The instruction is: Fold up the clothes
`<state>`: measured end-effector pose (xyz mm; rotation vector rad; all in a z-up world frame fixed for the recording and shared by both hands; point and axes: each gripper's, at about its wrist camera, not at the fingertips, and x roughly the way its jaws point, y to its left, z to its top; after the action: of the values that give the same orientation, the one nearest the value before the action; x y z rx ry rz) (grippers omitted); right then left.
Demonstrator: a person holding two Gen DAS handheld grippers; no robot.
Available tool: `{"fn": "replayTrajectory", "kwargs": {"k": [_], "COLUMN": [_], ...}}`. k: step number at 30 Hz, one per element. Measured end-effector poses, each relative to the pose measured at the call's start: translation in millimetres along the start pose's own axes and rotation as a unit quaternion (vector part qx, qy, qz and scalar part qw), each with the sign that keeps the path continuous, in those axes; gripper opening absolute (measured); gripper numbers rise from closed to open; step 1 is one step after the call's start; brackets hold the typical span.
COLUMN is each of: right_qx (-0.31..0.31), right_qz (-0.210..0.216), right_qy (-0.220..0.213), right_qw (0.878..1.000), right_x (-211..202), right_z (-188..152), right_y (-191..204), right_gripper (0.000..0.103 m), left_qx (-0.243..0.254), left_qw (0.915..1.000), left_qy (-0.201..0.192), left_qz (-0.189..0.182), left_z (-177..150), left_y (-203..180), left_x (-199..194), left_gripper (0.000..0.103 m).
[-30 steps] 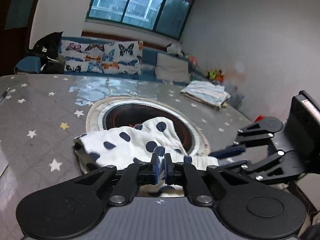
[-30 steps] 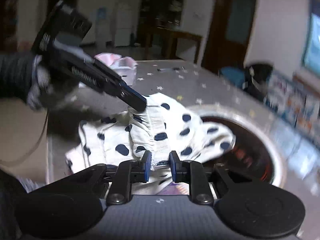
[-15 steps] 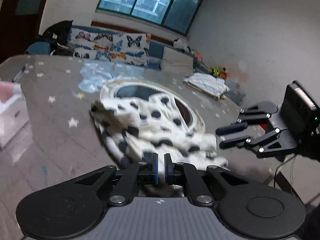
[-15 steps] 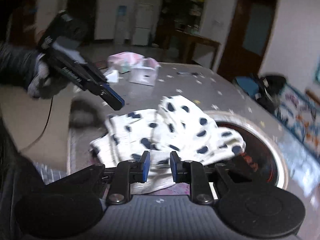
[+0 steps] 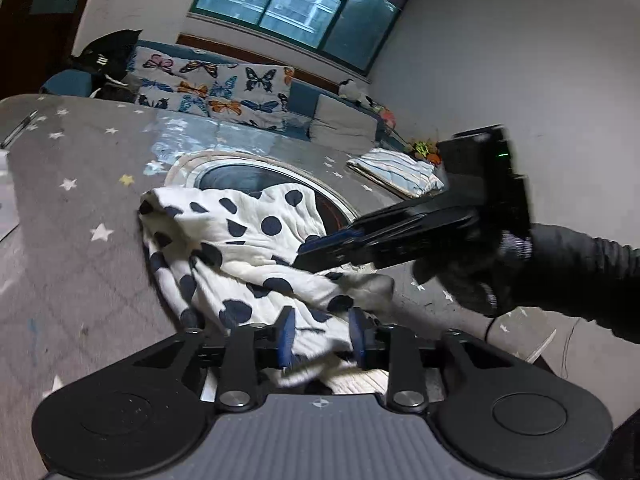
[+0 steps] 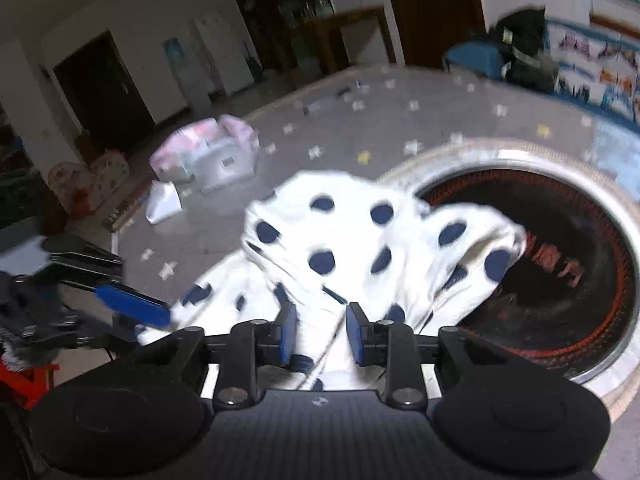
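The polka-dot garment point(image 5: 256, 248) lies bunched on the star-print table point(image 5: 72, 216), just ahead of both grippers. Left gripper point(image 5: 322, 334) and right gripper point(image 6: 321, 330) stand apart, cloth between the jaws, unclamped. Soft, light, floppy — likely best pinched at a hem or corner.

Grey star-print table point(image 5: 72, 200) – dotted garment point(image 5: 248, 248), folded cloth point(image 5: 400, 172), tissue pkg point(image 6: 208, 156).
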<state>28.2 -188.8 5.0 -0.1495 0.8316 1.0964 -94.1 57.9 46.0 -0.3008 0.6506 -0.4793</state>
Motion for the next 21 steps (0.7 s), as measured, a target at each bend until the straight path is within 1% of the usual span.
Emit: {"fn": "replayTrajectory", "kwargs": {"k": [2, 3, 5, 6, 7, 10, 12, 15, 17, 19, 21], "right_qx": [-0.005, -0.008, -0.013, -0.015, -0.018, -0.025, -0.03, -0.099, -0.148, -0.16, -0.163], "right_qz": [0.002, 0.004, 0.006, 0.007, 0.008, 0.012, 0.014, 0.003, -0.004, 0.017, 0.022], "right_qy": [-0.003, -0.004, -0.007, -0.009, -0.01, -0.015, -0.018, -0.03, -0.039, -0.035, -0.034], "right_qw": [1.0, 1.0, 1.0, 1.0, 1.0, 1.0, 0.999, 0.995, 0.988, 0.986, 0.986], "right_x": [0.2, 0.4, 0.6, 0.7, 0.8, 1.2, 1.4, -7.7, -14.3, -17.8, -22.4], "right_z": [0.8, 1.2, 2.0, 2.4, 2.8, 4.0, 4.8, 3.0, 1.7, -3.9, -10.0], "right_y": [2.4, 3.6, 6.0, 7.2, 8.4, 11.9, 14.3, 44.8, 66.4, 81.5, 88.1], "right_gripper": [0.033, 0.035, 0.033, 0.029, 0.022, 0.019, 0.018, 0.019, 0.022, 0.024, 0.025], "left_qx": [-0.006, -0.009, -0.018, -0.023, -0.027, -0.036, -0.039, -0.043, -0.045, -0.046, -0.048], "left_qw": [0.9999, 0.9999, 0.9995, 0.9992, 0.9989, 0.9977, 0.9965, 0.9944, 0.9929, 0.9918, 0.9914], "left_qy": [-0.006, -0.01, -0.02, -0.024, -0.028, -0.041, -0.05, -0.068, -0.081, -0.09, -0.095], "left_qz": [0.005, 0.008, 0.017, 0.022, 0.027, 0.042, 0.055, 0.068, 0.075, 0.078, 0.077], "left_z": [-2.7, -3.3, -3.2, -2.9, -2.6, -1.1, 1.3, 5.4, 9.3, 12.0, 13.5], "left_y": [-1.1, -0.7, 1.9, 3.4, 4.9, 9.7, 13.1, 18.1, 20.9, 22.6, 24.3], "left_x": [-6.8, -10.2, -15.8, -18.5, -20.9, -27.0, -31.5, -40.1, -45.5, -48.7, -49.4], "left_gripper": [0.034, 0.036, 0.039, 0.039, 0.039, 0.039, 0.042, 0.044, 0.047, 0.047, 0.05]}}
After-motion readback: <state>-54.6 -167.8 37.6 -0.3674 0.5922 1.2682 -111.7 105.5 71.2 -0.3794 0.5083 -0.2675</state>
